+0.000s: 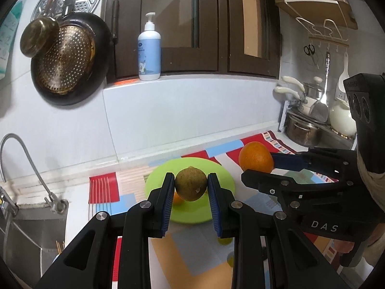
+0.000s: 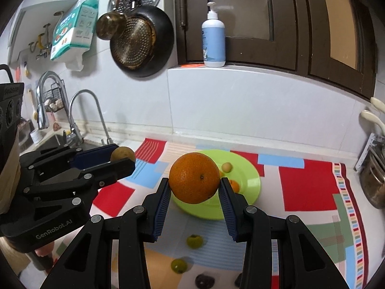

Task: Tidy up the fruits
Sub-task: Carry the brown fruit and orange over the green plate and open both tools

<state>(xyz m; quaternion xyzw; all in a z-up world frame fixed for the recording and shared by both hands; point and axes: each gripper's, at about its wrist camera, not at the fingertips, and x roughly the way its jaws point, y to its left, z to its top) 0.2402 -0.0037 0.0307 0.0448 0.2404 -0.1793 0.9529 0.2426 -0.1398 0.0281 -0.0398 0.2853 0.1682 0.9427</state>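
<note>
— Jaws of the left gripper (image 1: 190,186)?
— Clamped on a brown fruit (image 1: 190,184), above the green plate (image 1: 223,172).
— Right gripper (image 2: 194,187)?
— Pinching an orange (image 2: 194,177) over that plate. Only its view shows 2 green fruits (image 2: 195,241) on the bench mat (image 2: 308,187) below.

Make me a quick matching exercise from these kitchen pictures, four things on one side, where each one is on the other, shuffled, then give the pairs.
Things:
1. orange
2. brown fruit
3. pump bottle
4. green plate

Places:
A. on the window ledge
B. held in the left gripper
C. on the patterned mat
D. held in the right gripper

Pairs: 1-D, 2-B, 3-A, 4-C
</note>
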